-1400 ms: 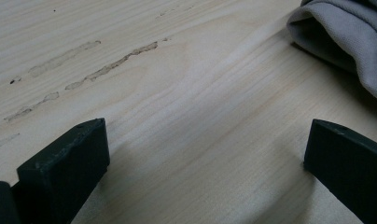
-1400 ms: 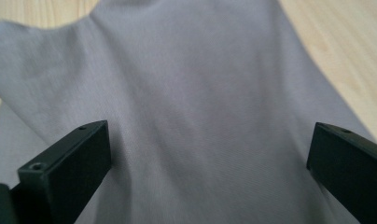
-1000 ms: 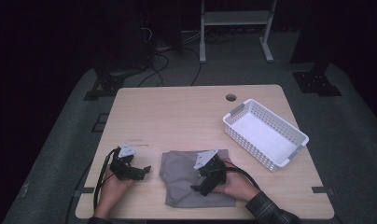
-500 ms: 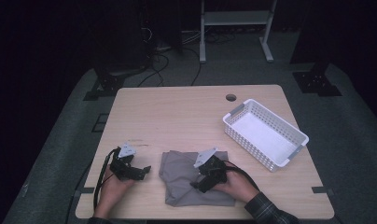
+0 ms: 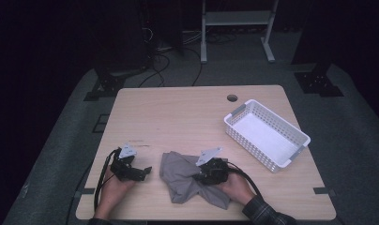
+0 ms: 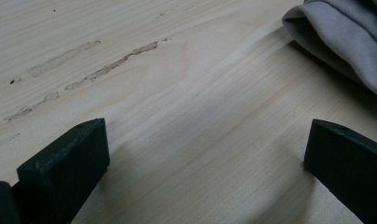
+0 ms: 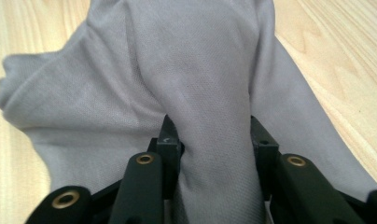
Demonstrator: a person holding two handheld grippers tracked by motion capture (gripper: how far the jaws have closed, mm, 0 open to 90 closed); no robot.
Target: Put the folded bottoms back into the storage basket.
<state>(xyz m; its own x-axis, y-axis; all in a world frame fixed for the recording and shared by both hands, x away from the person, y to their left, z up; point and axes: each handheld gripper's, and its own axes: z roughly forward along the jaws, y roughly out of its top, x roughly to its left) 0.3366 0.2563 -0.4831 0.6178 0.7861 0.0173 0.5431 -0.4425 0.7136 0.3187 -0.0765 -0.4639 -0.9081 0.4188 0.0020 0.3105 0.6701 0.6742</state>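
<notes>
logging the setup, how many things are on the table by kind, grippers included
grey cloth: 1
white basket: 1
handheld grippers: 2, left gripper and right gripper
total: 4

No readable text, label, brand, number or sign appears anywhere in these views, on any object or surface.

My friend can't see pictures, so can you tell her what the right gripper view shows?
A fold of grey cloth is bunched up between the two black jaws of the right gripper, which have just been closing on it and now pinch it. The rest of the cloth lies crumpled on a light wooden table.
</notes>
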